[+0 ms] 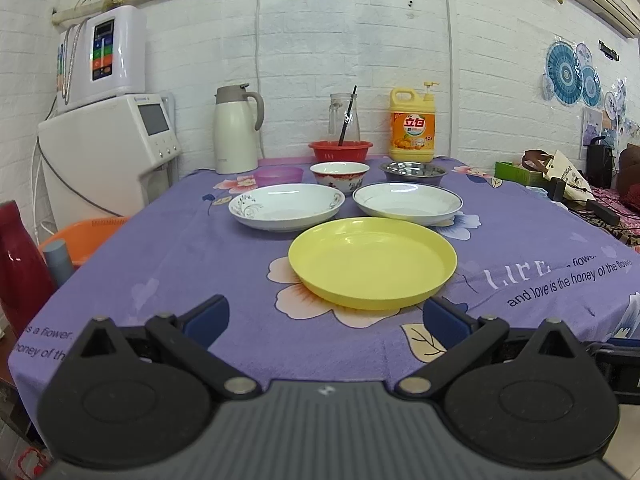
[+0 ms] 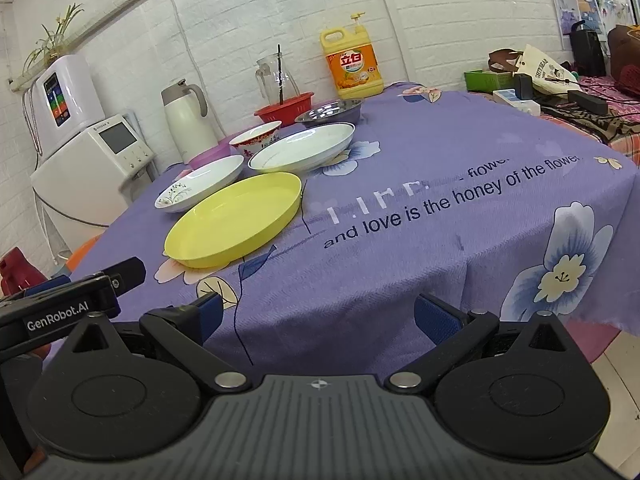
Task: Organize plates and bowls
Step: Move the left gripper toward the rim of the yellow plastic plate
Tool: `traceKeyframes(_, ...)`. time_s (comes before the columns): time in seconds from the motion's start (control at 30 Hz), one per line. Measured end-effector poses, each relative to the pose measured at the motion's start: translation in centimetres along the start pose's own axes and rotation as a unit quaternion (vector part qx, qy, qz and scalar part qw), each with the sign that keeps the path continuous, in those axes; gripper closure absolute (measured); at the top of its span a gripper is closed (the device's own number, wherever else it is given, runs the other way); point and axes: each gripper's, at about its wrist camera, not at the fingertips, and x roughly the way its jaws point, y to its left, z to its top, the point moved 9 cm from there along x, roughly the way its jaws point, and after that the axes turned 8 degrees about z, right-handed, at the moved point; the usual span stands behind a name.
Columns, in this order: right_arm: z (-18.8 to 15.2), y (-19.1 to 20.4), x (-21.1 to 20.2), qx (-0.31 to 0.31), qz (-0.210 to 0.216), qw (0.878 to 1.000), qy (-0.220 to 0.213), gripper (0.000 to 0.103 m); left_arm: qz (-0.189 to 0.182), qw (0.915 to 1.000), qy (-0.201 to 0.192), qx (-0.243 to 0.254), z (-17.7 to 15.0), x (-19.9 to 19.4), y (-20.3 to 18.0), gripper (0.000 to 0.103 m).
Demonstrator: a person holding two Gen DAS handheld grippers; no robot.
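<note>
Left gripper (image 1: 326,322): jaws spread wide, nothing between the blue pads (image 1: 208,320), held over the near edge of the table. Right gripper (image 2: 316,316): jaws likewise wide apart and empty, over the purple floral tablecloth (image 2: 400,280); the left gripper's body shows at its left.

Directly ahead of the left gripper, nearest to it, lies the yellow plate (image 1: 372,262), flat on the cloth, its near rim just beyond the right pad; contact cannot be determined. From the right gripper the same plate sits ahead and to the left.

Beyond the yellow plate, two white plates lie side by side, close but apart: the floral-patterned plate (image 1: 286,206) ahead-left of the left gripper, the blue-rimmed plate (image 1: 408,203) ahead-right. The blue-rimmed plate's near edge lies just beside the yellow plate's far rim.

Further ahead, a row of three bowls: the purple bowl (image 1: 279,176) on the left, the red-and-white bowl (image 1: 340,174) in the middle, the steel bowl (image 1: 413,172) on the right. All upright, none stacked.

At the far edge stand a white thermos jug (image 1: 234,130), a red basket (image 1: 340,150), a glass pitcher (image 1: 344,120) behind it, and a yellow detergent bottle (image 1: 412,126)
</note>
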Motion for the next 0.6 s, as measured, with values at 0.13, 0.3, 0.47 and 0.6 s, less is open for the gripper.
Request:
traceKeyframes(0.13,0.2,0.0,0.5,0.002,0.000,1.000,0.001,0.000,0.007,0.9999,0.015,0.004,-0.2,1.4,0.7,0.000)
traceKeyframes(0.3,2.6,1.6,2.2,-0.055,0.009,0.998,-0.011,0.000,-0.017,0.9991,0.035,-0.019,0.7,3.9,2.1,0.000)
traceKeyframes(0.47,6.4,2.3,7.2,-0.107,-0.008,0.994,-0.012,0.000,-0.027,0.9952,0.069,-0.064,1.8,7.1,4.0,0.000)
traceKeyframes(0.6,7.3,2.0,11.2,-0.116,-0.010,0.993,0.029,0.000,-0.038,0.9928,0.086,-0.075,2.8,9.7,4.3,0.000)
